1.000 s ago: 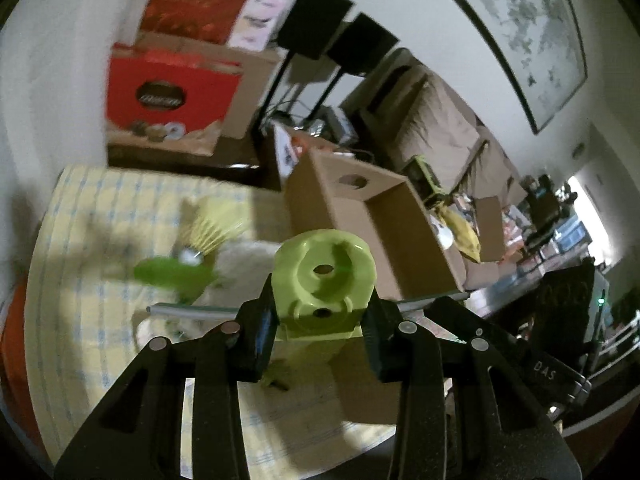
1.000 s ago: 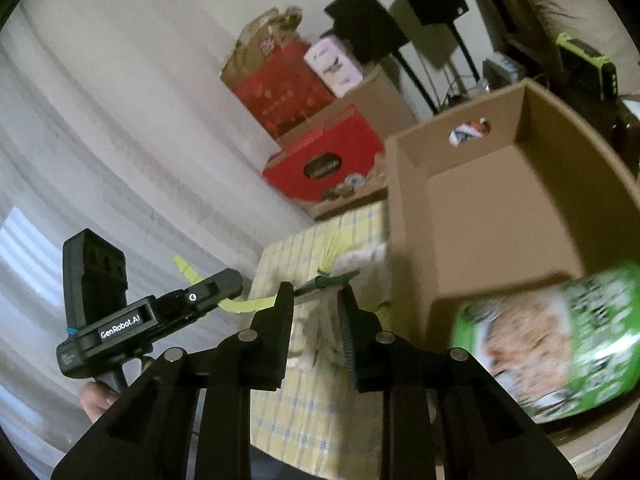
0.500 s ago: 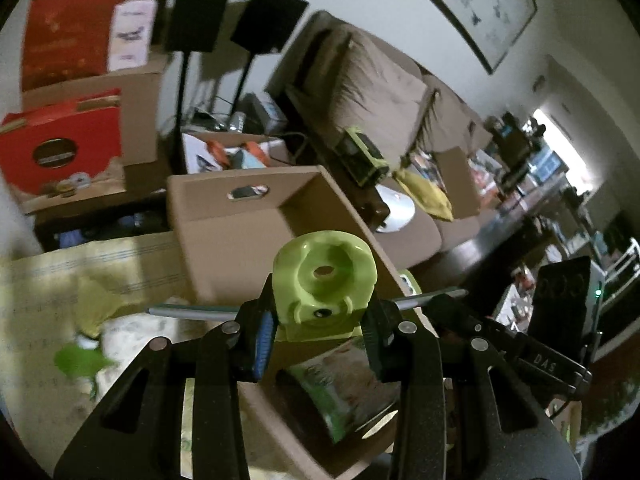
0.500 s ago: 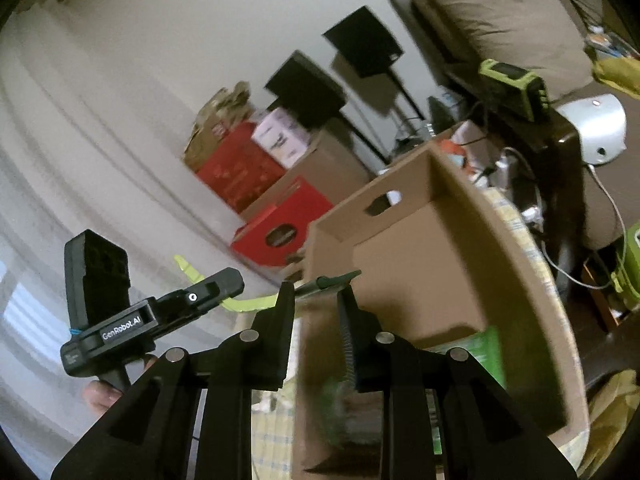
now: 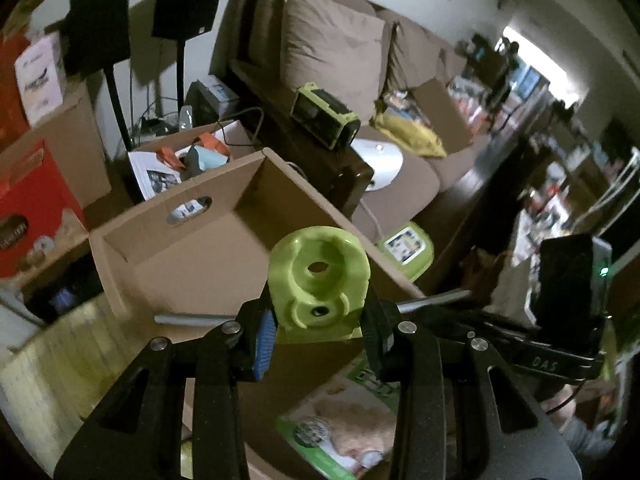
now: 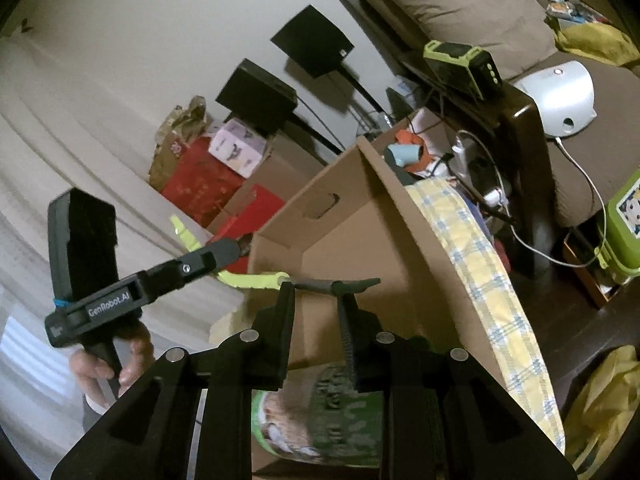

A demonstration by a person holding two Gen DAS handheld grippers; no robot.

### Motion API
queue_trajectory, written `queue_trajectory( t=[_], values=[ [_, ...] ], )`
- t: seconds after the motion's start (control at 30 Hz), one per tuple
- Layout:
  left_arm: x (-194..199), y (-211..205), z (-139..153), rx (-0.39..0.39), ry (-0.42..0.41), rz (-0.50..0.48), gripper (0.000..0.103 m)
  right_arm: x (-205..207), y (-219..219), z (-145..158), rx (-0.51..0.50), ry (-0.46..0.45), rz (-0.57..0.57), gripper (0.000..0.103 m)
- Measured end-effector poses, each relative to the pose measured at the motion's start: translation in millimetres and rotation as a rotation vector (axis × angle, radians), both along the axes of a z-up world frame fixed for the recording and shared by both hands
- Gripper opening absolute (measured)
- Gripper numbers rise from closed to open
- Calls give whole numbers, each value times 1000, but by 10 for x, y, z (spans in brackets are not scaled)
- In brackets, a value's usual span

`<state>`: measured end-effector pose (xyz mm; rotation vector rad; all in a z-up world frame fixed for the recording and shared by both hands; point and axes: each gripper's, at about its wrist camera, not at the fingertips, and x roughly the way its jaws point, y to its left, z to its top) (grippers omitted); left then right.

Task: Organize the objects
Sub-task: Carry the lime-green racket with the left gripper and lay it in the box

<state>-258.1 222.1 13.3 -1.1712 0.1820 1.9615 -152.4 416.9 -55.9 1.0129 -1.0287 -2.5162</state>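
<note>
Only from the right wrist: a hand (image 6: pixel 105 364), perhaps gripping a handle.

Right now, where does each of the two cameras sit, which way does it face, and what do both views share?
Left wrist: sits on the left gripper, looks down into the cardboard box toward the sofa; the gripper clamps a green plastic handle.
Right wrist: sits on the right gripper, faces the box and wall; it pinches a thin rod; the left gripper and a hand show.
Shared: box, green packet, speakers.
</note>
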Motion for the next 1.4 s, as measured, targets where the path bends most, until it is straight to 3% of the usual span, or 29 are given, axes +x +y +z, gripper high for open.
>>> queue_trajectory(
  t=[0.2, 0.6, 0.83, 1.03, 1.2, 1.4],
  values=[
    [-148, 68, -125, -27, 1, 10, 34, -33, -44, -126, 53, -62, 30, 23],
    [-194, 406, -468, -195, 67, -60, 34, 50, -138, 32, 223, -36, 23, 23],
    [-224, 441, -790, -276, 55, -76, 34, 41, -169, -30, 235, -52, 40, 23],
    [-212, 484, -924, -299, 45, -70, 34, 49, -226, -89, 258, -70, 57, 23],
    [-263, 327, -868, -262, 41, -4, 60, 60, -258, -87, 266, -70, 66, 23],
    [-199, 16, -664, -173, 32, 57, 71, 93, -353, -44, 281, -55, 85, 24]
  ],
)
